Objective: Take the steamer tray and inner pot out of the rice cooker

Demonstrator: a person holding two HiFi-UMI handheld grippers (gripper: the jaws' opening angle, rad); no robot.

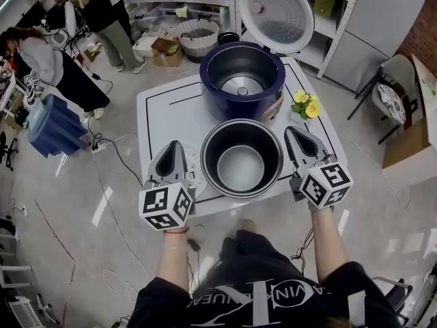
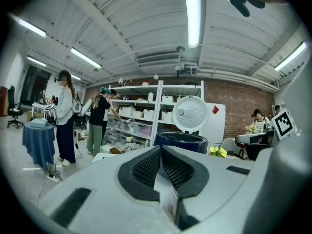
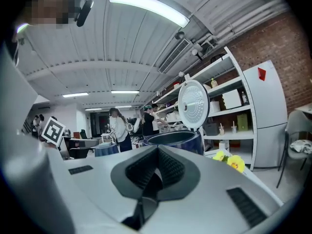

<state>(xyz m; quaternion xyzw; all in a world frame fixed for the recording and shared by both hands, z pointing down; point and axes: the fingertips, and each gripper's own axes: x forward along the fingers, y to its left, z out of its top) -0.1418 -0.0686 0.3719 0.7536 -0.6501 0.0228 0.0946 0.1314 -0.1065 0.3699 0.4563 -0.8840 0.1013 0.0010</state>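
Observation:
The silver inner pot [image 1: 240,168] hangs empty between my two grippers, in front of the navy rice cooker [image 1: 217,87]. The cooker's white lid [image 1: 276,14] stands open, and its bare heating plate [image 1: 240,85] shows inside. My left gripper [image 1: 176,145] is at the pot's left side. In the left gripper view its jaws [image 2: 161,150] are shut on a thin strip of the pot's rim [image 2: 165,194]. My right gripper [image 1: 290,130] is at the pot's right side, and its jaws [image 3: 157,152] are likewise shut on the rim [image 3: 146,204]. A white perforated tray [image 1: 196,171] lies on the table, partly under the left gripper.
The cooker stands on a white table [image 1: 164,108] with yellow flowers [image 1: 306,105] at its right. A blue covered bin [image 1: 53,125] and people are off to the left. Shelves stand behind, a chair [image 1: 392,98] sits at the right, and cables cross the floor.

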